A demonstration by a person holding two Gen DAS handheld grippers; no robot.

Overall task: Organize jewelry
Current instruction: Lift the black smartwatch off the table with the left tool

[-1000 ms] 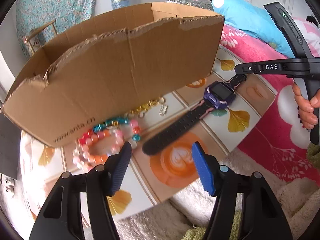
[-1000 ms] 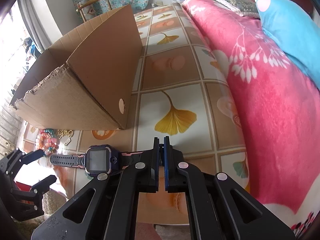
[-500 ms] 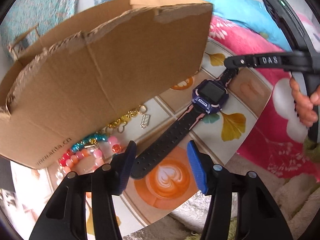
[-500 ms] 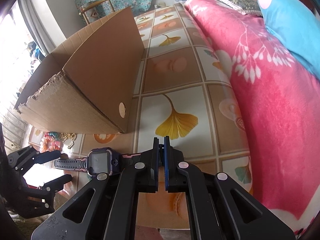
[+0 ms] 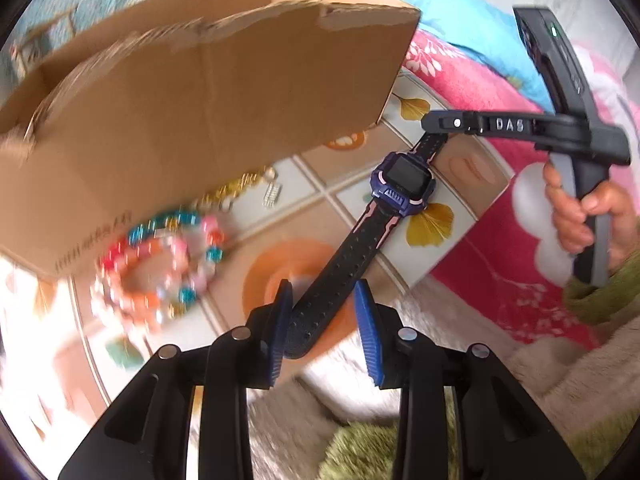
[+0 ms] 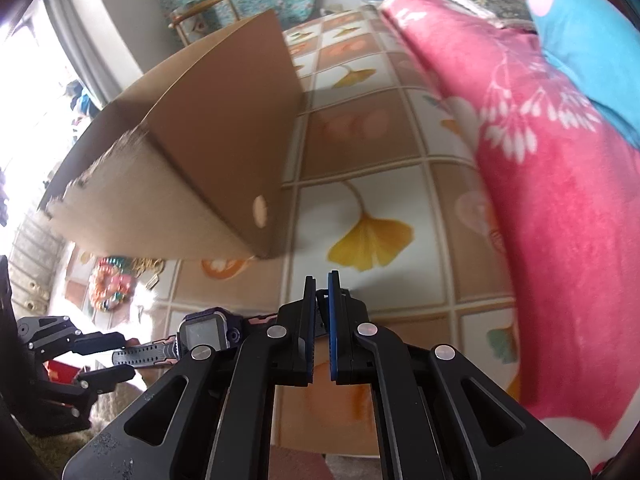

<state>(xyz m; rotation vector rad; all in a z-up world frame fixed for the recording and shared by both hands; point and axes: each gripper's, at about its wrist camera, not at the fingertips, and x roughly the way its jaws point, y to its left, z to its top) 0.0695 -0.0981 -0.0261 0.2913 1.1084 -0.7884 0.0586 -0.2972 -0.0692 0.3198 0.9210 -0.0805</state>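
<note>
The watch (image 5: 402, 184) lies on the surface (image 5: 304, 184), stretched between the two tools: one strap end sits between the fingers of the left hand-held gripper (image 5: 322, 316), and the other strap end is pinched by the closed right hand-held gripper (image 6: 319, 292), which reaches in from the right. Ahead of the left hand-held gripper and to its left lies a heap of bead bracelets (image 5: 160, 264), with a chain (image 5: 236, 192) just beyond them. Behind both stands the cardboard box (image 5: 200, 112), on the surface, its near wall overhanging the chain. A blanket (image 6: 560, 220) lies to the right of the right hand-held gripper, along the surface's edge.
</note>
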